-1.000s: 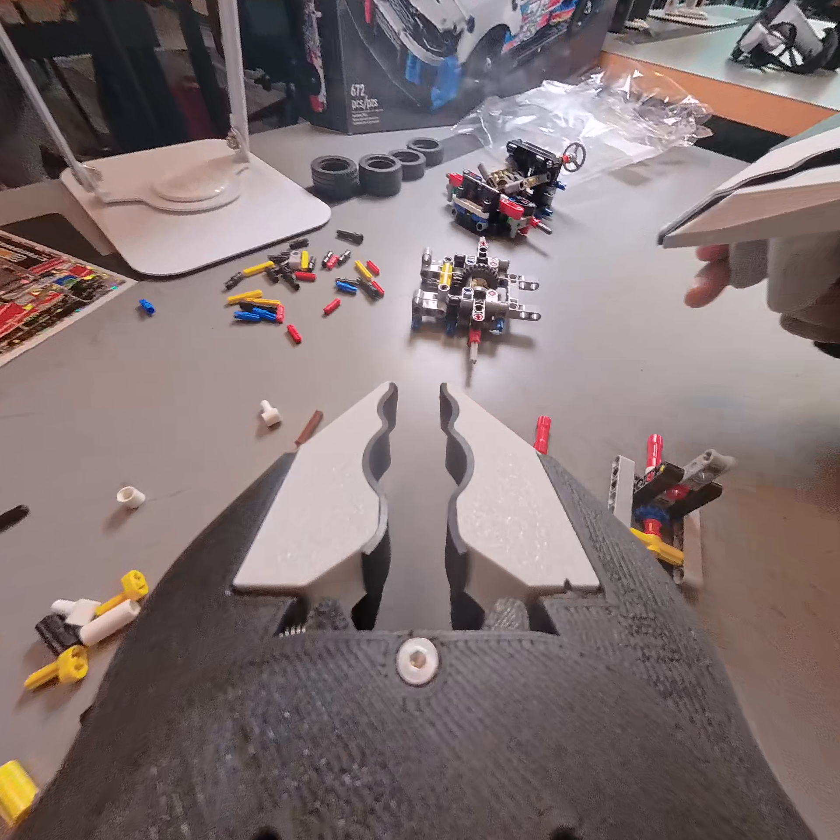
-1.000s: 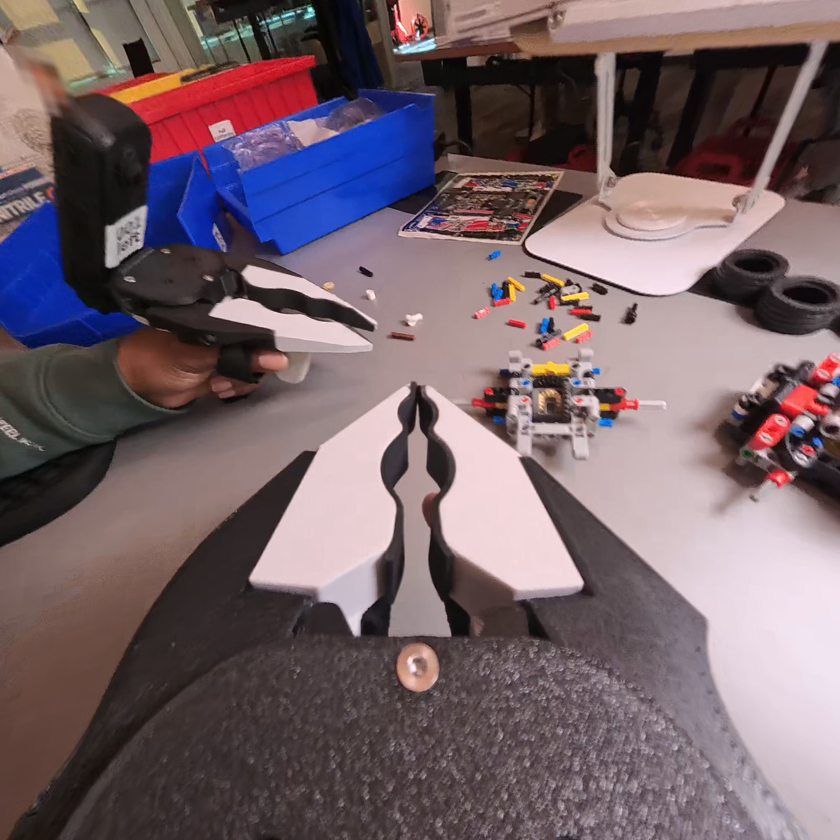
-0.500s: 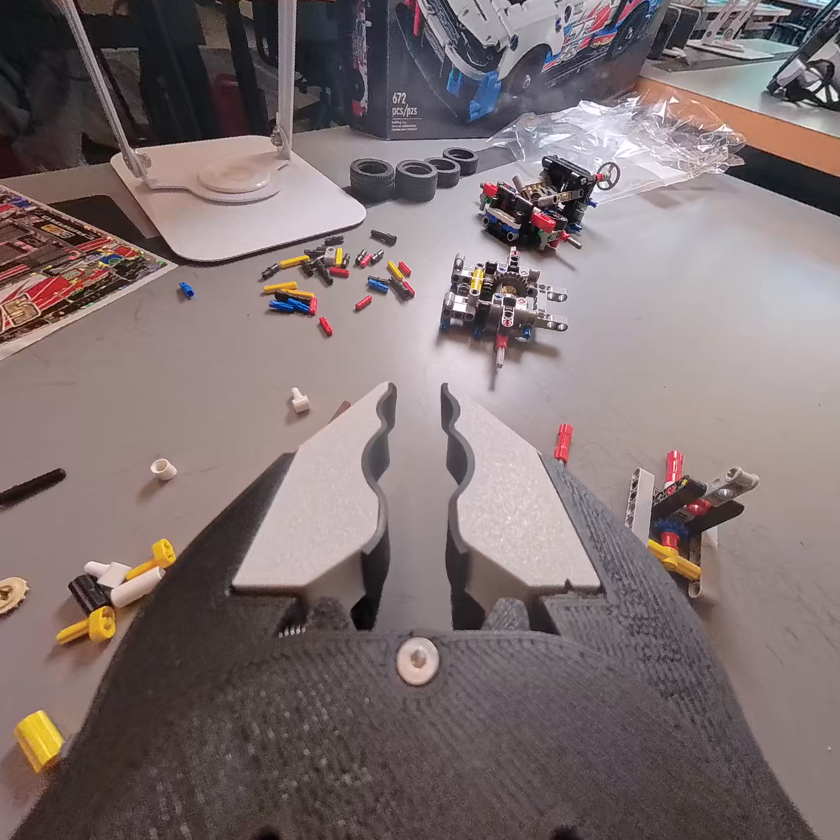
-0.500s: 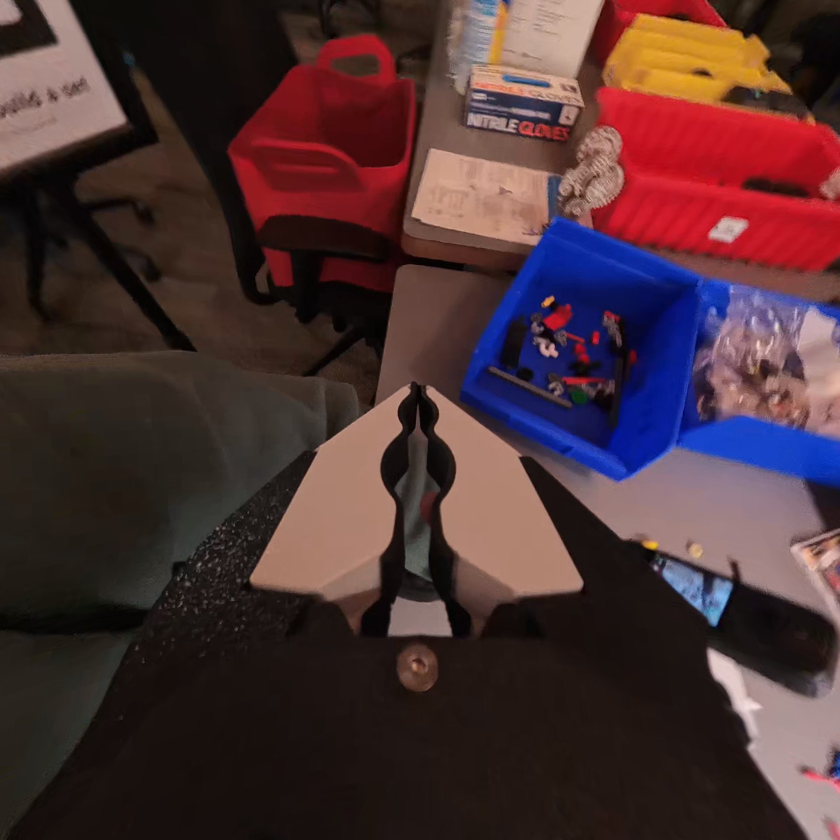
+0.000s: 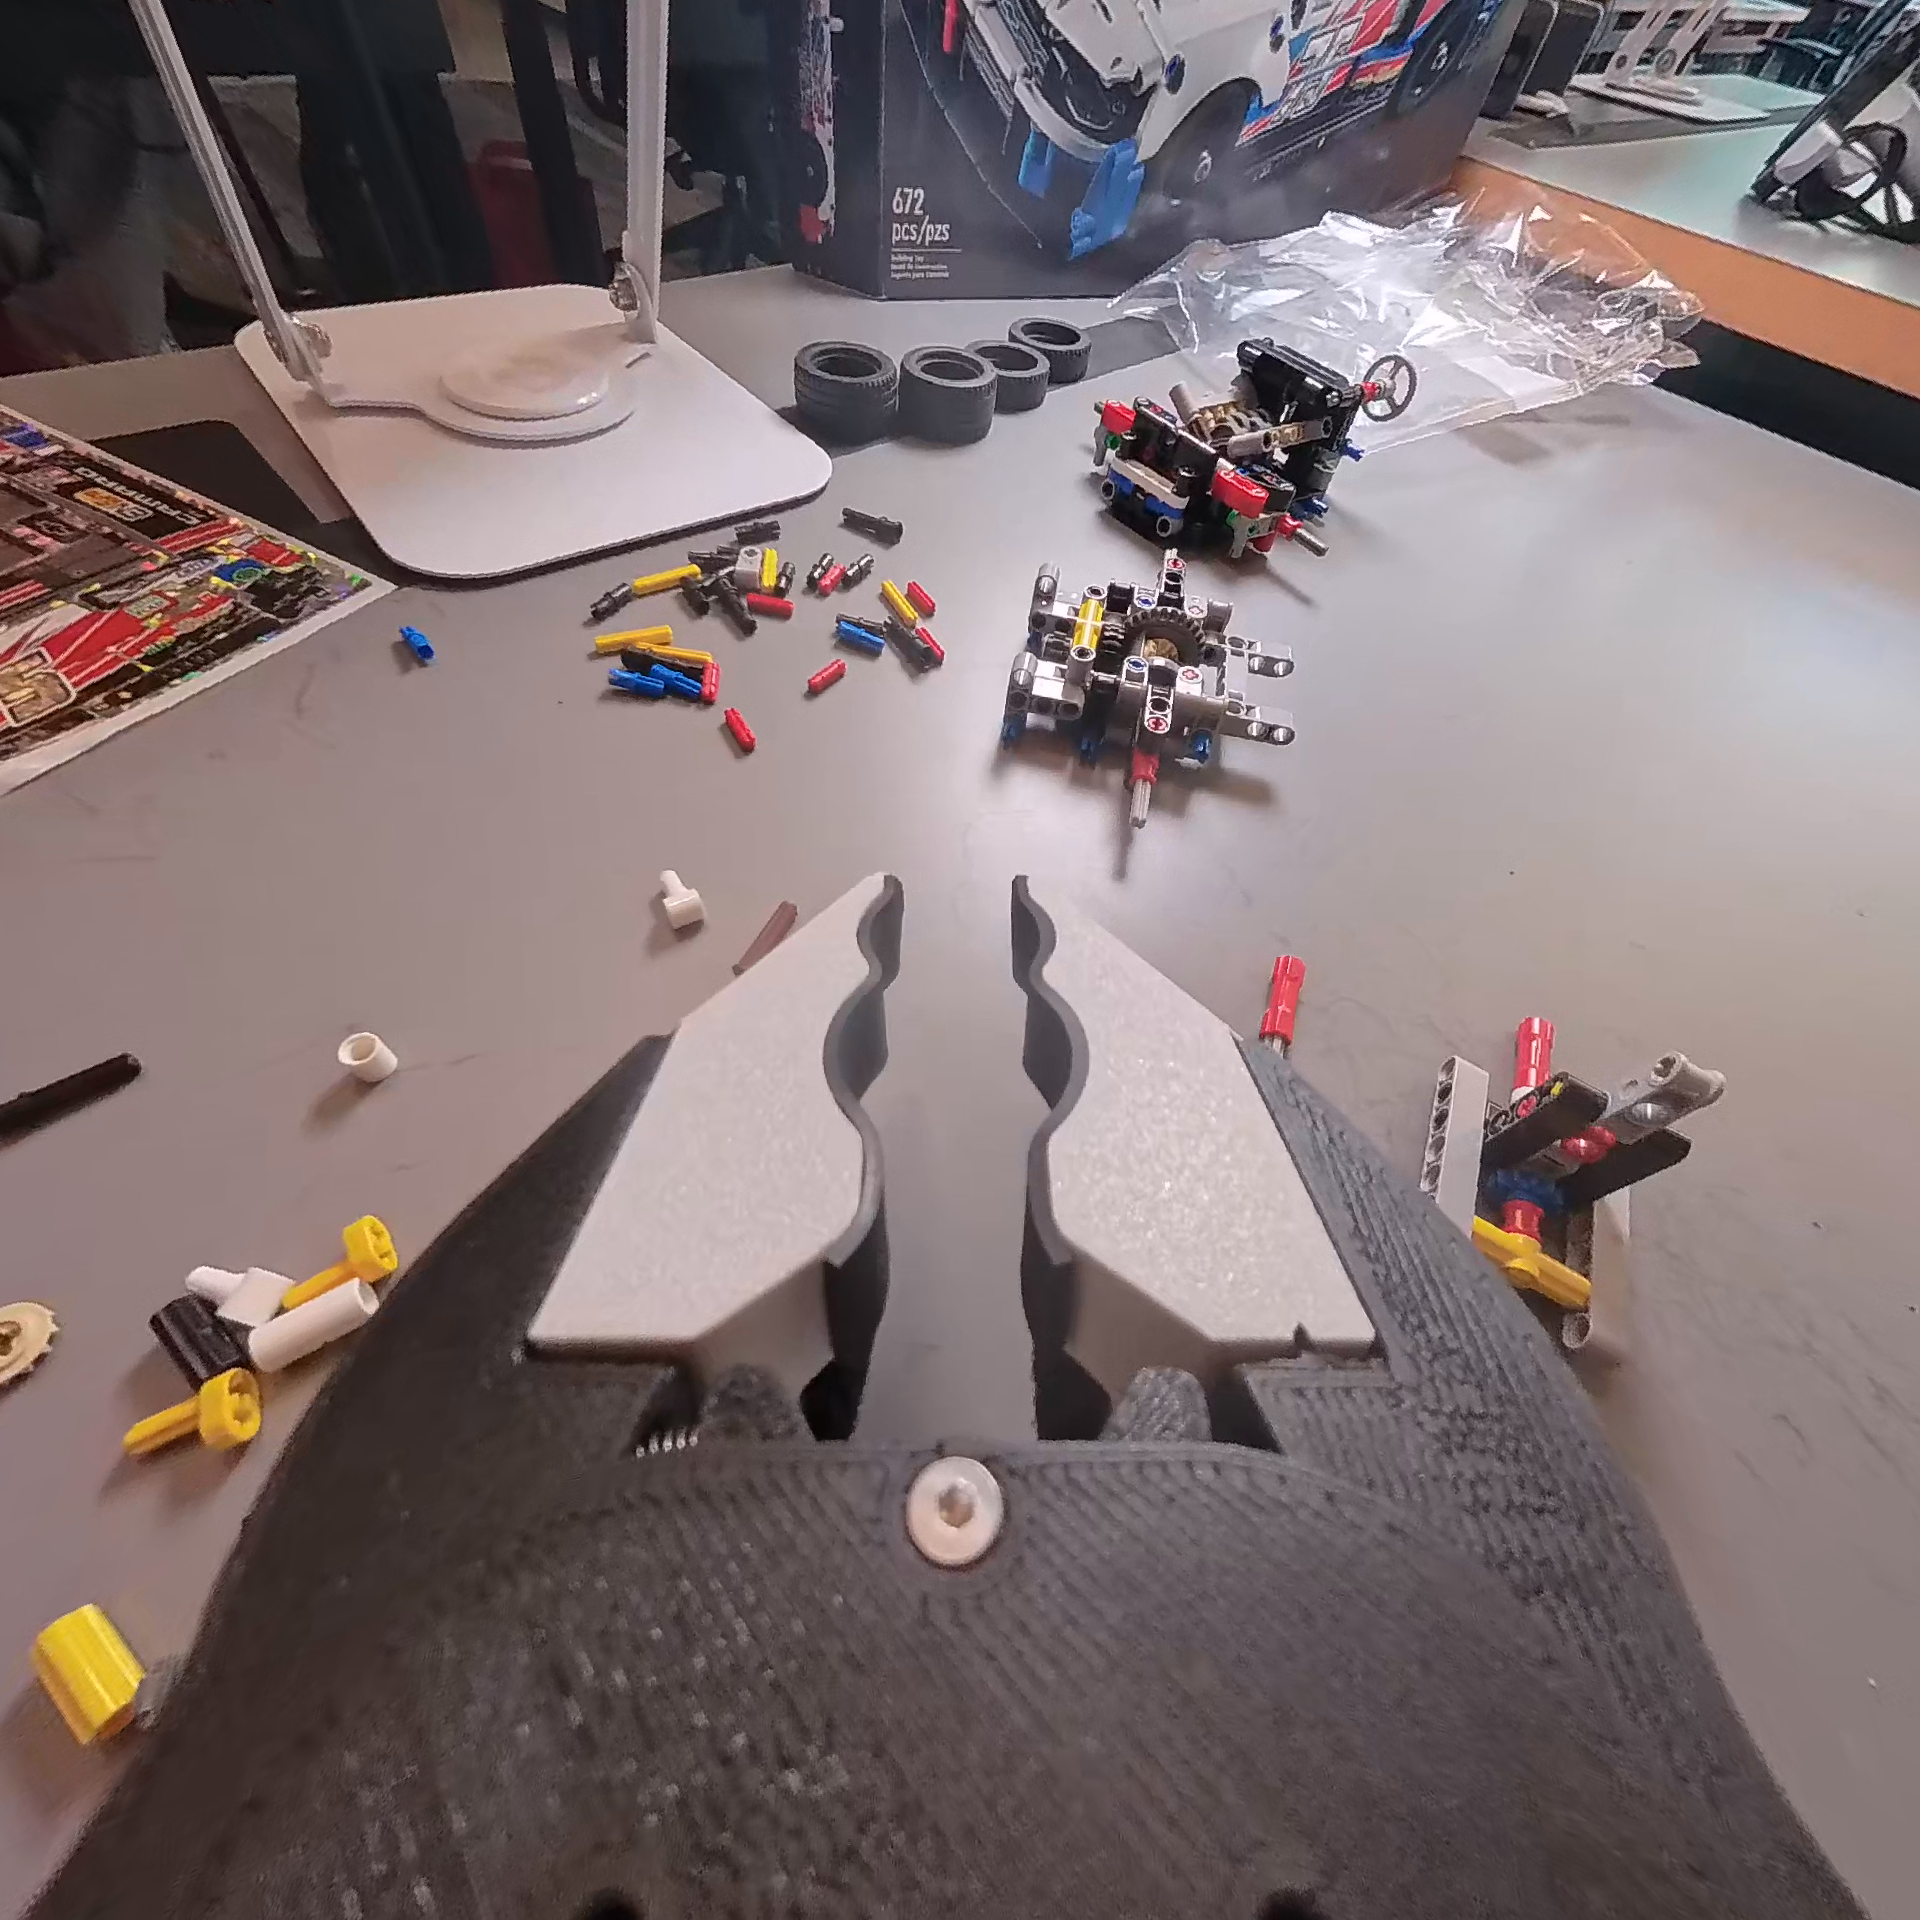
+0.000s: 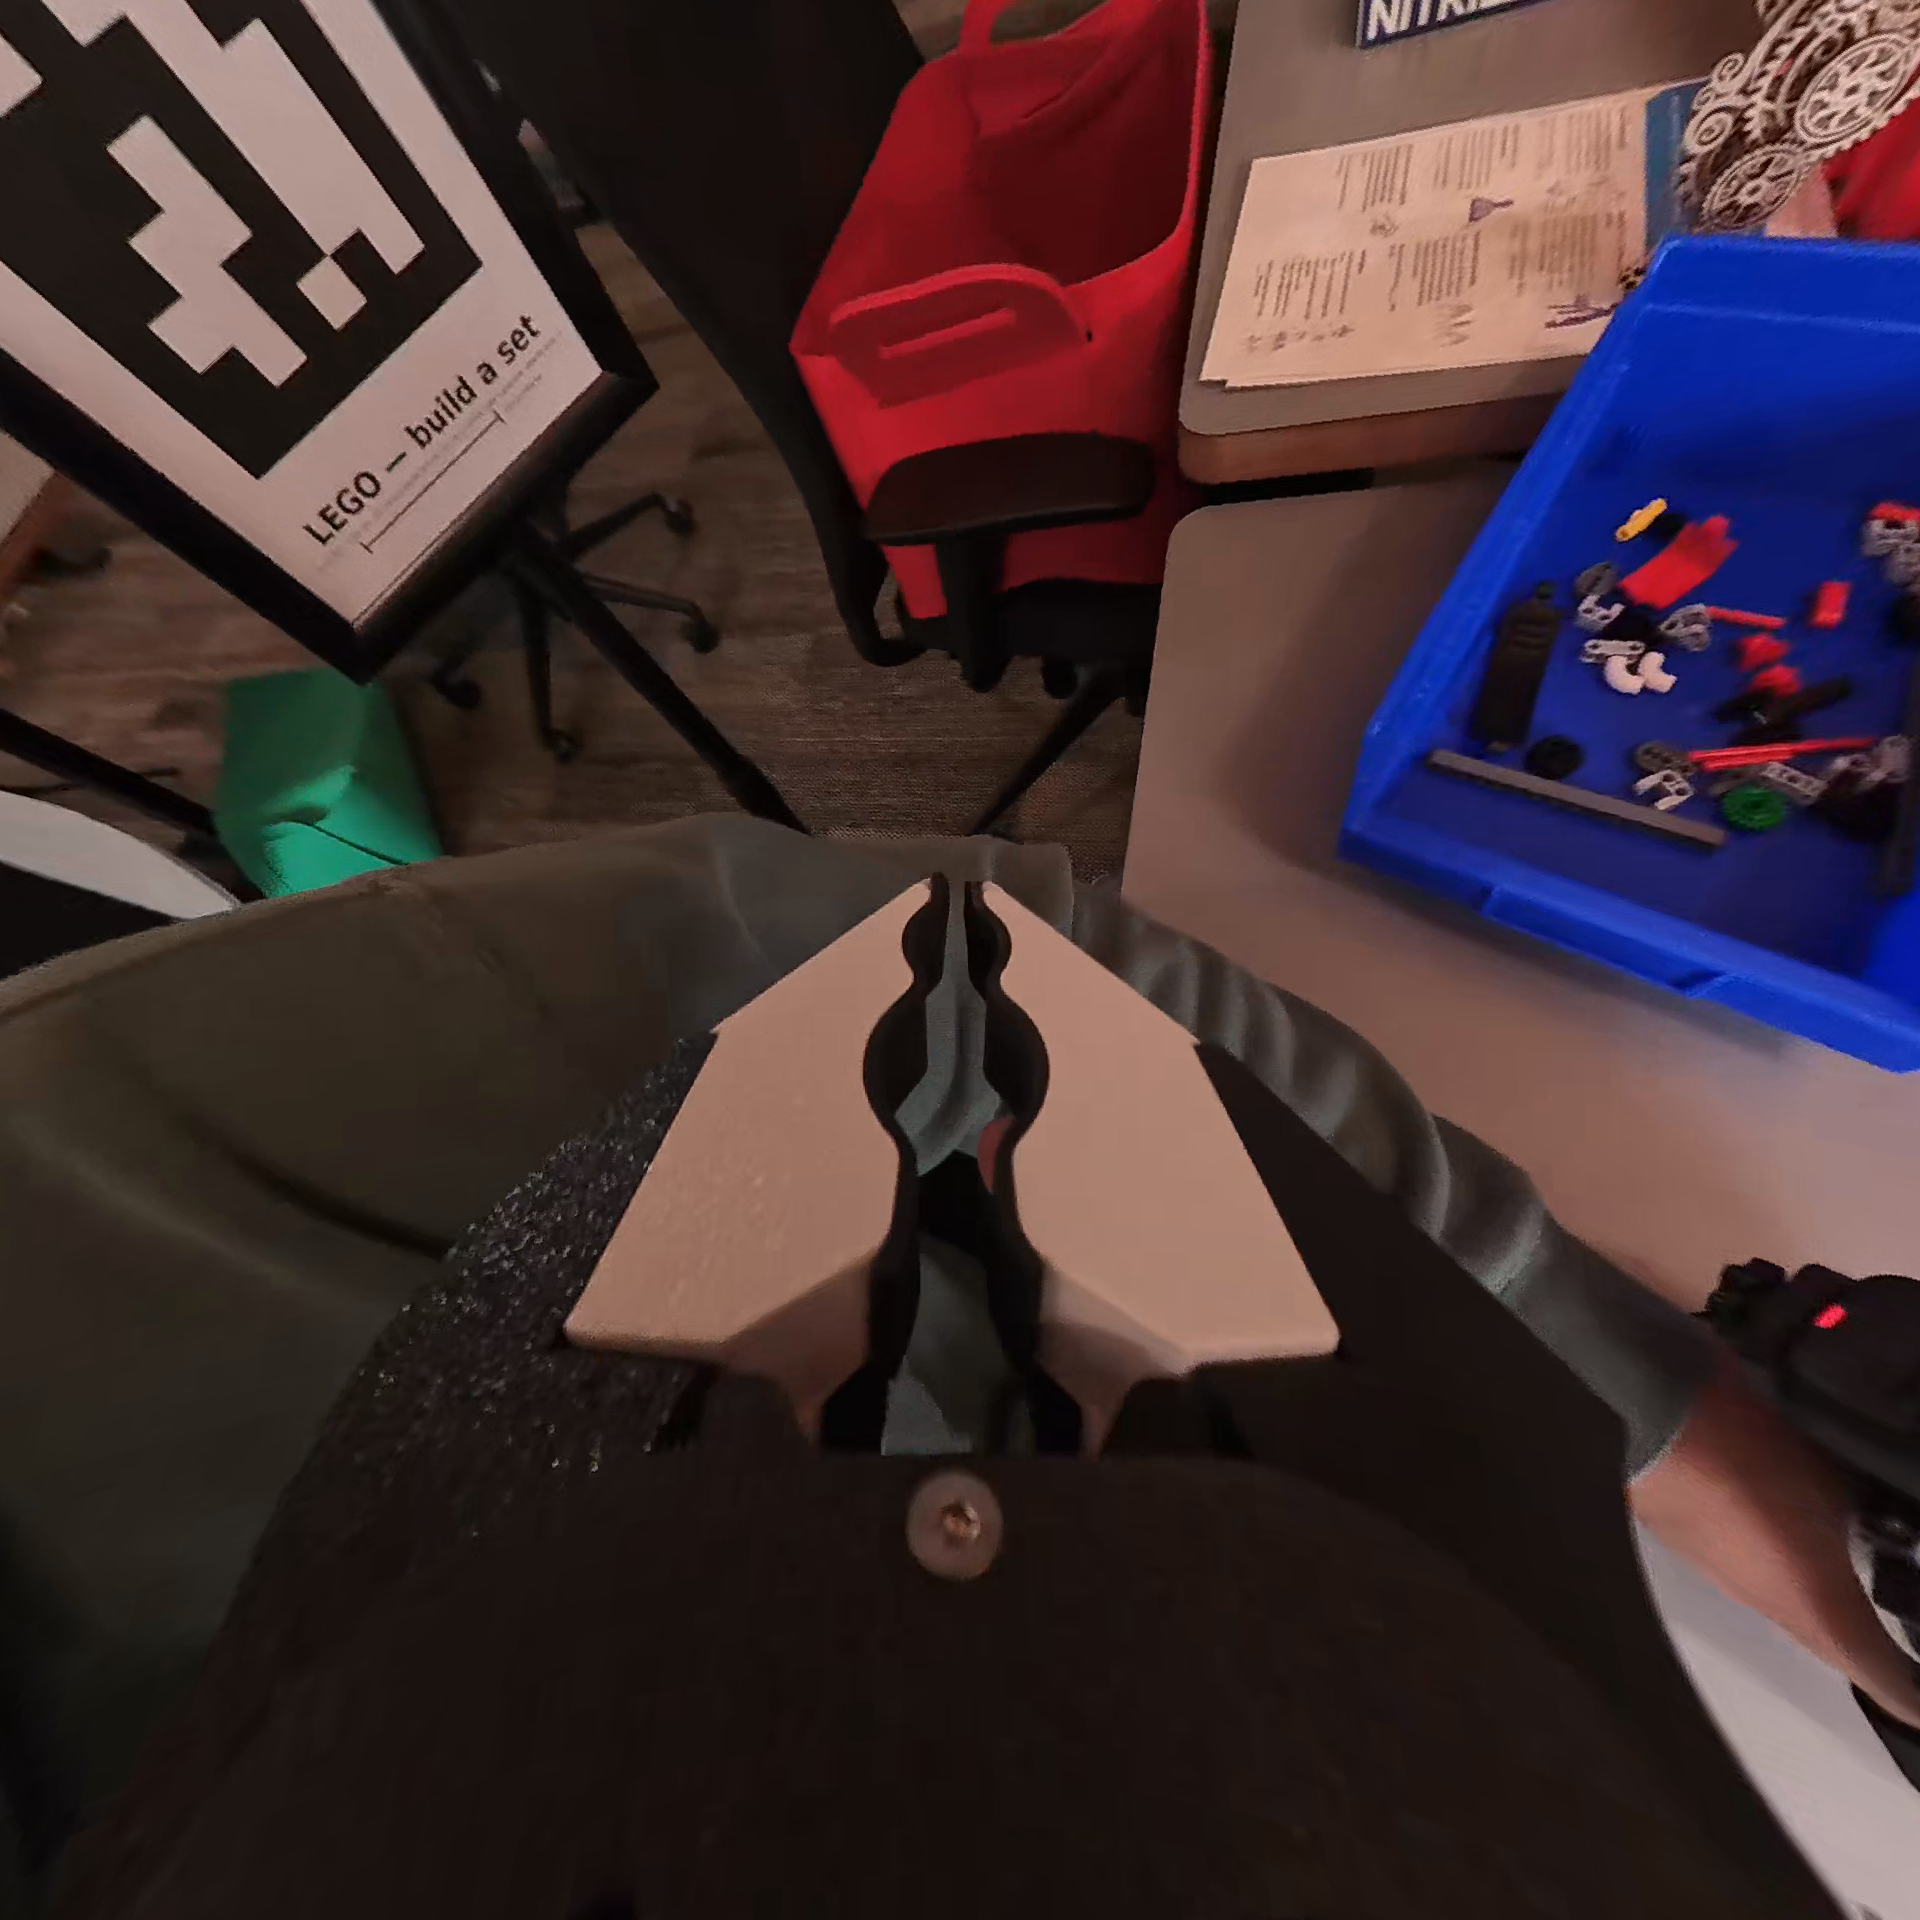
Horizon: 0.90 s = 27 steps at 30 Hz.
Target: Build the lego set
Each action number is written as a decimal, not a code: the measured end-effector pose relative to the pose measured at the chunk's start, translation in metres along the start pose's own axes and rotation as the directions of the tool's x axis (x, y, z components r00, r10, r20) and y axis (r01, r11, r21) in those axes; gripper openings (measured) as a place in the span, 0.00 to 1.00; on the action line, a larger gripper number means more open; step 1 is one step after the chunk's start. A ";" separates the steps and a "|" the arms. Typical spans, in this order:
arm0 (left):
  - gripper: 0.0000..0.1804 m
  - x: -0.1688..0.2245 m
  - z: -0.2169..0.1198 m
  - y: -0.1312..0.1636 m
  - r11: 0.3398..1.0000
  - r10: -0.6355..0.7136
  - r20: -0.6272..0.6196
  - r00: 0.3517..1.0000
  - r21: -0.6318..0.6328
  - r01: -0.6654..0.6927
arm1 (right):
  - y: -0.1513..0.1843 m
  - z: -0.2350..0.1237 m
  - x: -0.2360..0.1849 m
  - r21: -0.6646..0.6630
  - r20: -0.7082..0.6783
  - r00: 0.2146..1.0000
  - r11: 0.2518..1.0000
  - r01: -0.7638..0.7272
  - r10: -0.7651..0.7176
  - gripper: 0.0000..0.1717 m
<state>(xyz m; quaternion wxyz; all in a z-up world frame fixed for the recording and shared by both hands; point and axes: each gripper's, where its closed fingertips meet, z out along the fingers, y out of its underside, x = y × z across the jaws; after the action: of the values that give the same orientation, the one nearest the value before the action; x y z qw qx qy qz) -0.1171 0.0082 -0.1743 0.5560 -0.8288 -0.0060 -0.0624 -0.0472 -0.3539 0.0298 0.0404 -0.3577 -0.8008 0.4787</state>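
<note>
Just short of the grey gear assembly (image 5: 1143, 675), on the side nearer the camera, the left gripper (image 5: 956, 894) hangs over the grey table (image 5: 1558, 779). Its tongs stand apart with only bare tabletop showing between them, so it's got nothing. Closest bits to it: a brown pin (image 5: 767, 933) right at the left fingertip and a white peg (image 5: 681, 902) just past that, both nearer the camera than the assembly and off to its left. A red pin (image 5: 1283, 997) lies near the right finger, on the assembly's near side and a bit to its right. Left of the assembly there's a scatter of small pins (image 5: 758, 623) in red, blue, yellow and black. Behind it sits a darker half-built chassis (image 5: 1226, 457), and the four black tyres (image 5: 935, 374) are behind it to the left.

The right gripper (image 6: 956, 894) is a different story. It's pointed away from the assembly, which doesn't show in its view at all. Its tongs are drawn together at the tips, hanging over a green sleeve (image 6: 364, 1039), and I can't make out anything pinched there. A blue bin (image 6: 1558, 810) of loose parts sits on the table beyond that sleeve.
</note>
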 end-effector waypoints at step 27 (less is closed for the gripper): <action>0.14 0.023 -0.003 0.003 0.995 0.086 -0.138 0.987 -0.039 -0.092 | 0.067 -0.132 0.180 0.282 -0.452 0.886 0.959 0.032 0.103 0.09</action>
<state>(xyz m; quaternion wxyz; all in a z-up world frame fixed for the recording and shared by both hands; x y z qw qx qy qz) -0.0941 0.0024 -0.1735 0.5385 -0.8344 0.0704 -0.0942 -0.0912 -0.1272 -0.0031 0.2716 -0.4667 -0.6849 0.4893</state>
